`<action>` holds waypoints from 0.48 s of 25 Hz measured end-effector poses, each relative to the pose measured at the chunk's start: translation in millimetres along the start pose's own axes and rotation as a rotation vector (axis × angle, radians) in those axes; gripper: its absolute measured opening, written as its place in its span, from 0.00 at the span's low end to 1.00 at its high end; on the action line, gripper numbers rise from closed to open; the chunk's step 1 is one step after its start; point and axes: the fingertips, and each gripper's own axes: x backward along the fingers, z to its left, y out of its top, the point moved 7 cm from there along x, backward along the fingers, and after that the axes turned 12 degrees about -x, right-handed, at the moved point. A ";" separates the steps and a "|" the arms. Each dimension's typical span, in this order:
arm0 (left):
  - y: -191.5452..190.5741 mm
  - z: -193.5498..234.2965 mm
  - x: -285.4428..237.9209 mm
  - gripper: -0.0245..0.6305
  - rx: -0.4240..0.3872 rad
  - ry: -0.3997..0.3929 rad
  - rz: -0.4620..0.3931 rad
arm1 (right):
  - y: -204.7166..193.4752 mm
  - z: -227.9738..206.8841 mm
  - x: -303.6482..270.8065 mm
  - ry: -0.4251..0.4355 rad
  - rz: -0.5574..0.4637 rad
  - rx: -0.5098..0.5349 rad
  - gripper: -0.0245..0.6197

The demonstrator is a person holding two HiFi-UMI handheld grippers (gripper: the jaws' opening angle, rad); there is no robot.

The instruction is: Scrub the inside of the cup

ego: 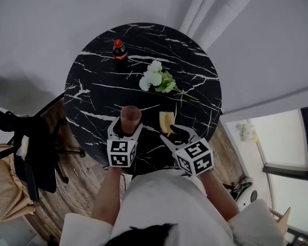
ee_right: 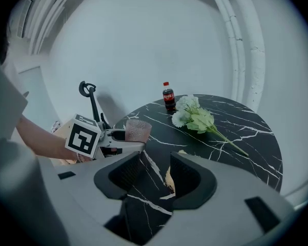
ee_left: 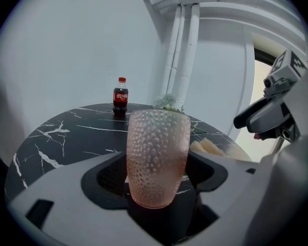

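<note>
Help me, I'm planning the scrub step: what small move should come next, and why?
Probably lower the right tool onto the yellow sponge and close on it. The left tool grips the pink cup upright, while the right tool's jaws stand apart and empty, just above the sponge lying on the table.

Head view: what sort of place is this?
Probably an office or lounge corner: a round black marble-look table, a black office chair beside it on wood flooring, and a cola bottle and flowers on top.
</note>
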 end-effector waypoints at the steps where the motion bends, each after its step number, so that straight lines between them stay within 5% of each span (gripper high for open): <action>1: -0.9 0.1 0.6 0.57 0.005 0.003 -0.005 | 0.0 0.5 -0.4 0.001 0.003 0.002 0.33; 12: -6.7 -1.5 9.1 0.57 0.000 -0.010 -0.005 | -1.2 12.1 -10.3 0.025 0.034 0.038 0.33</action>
